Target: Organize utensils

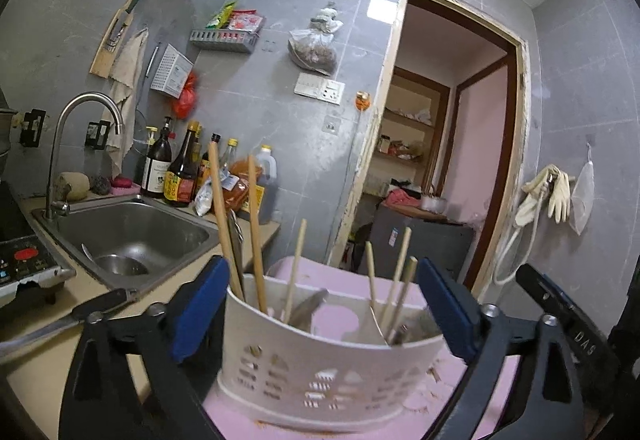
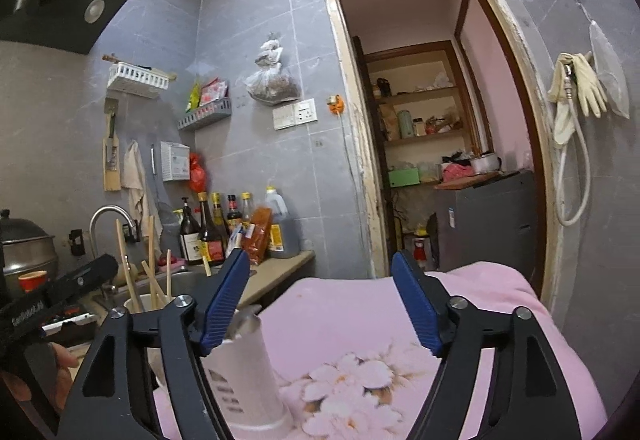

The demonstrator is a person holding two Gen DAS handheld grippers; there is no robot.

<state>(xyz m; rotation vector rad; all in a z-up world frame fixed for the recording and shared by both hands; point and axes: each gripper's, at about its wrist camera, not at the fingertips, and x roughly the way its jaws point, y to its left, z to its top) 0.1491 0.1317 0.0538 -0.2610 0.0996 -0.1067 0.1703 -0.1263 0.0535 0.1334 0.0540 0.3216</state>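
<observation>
The white utensil holder (image 1: pixel 332 352), a thin perforated plastic caddy with a divider, stands on the pink flowered cloth (image 2: pixel 360 328) near the edge of the counter, to the right of the sink (image 1: pixel 132 236). The left gripper (image 1: pixel 324 312) straddles it with its blue pads spread wide, clear of both end walls, so nothing is clamped. The right gripper (image 2: pixel 324 308) is also spread wide over the cloth, its left pad just beside the holder's right end and apparently not pressing on it. The holder looks light and slightly flexible; squeezed hard across its long walls it would likely bow, so the stiffer short ends or the rim near the divider seem the better places to take hold. The chopsticks (image 1: pixel 256 236) stand loose, tall and top-heavy, and would probably rattle or tip out if the holder tilted. They are smooth, thin sticks, best pinched mid-length. A metal spoon or spatula (image 1: pixel 308 310) lies among them, but its shape is hard to make out. The holder's base and the contents of its right compartment are blurred, and the knife (image 1: pixel 60 324) on the counter is cut off by the gripper frame.
</observation>
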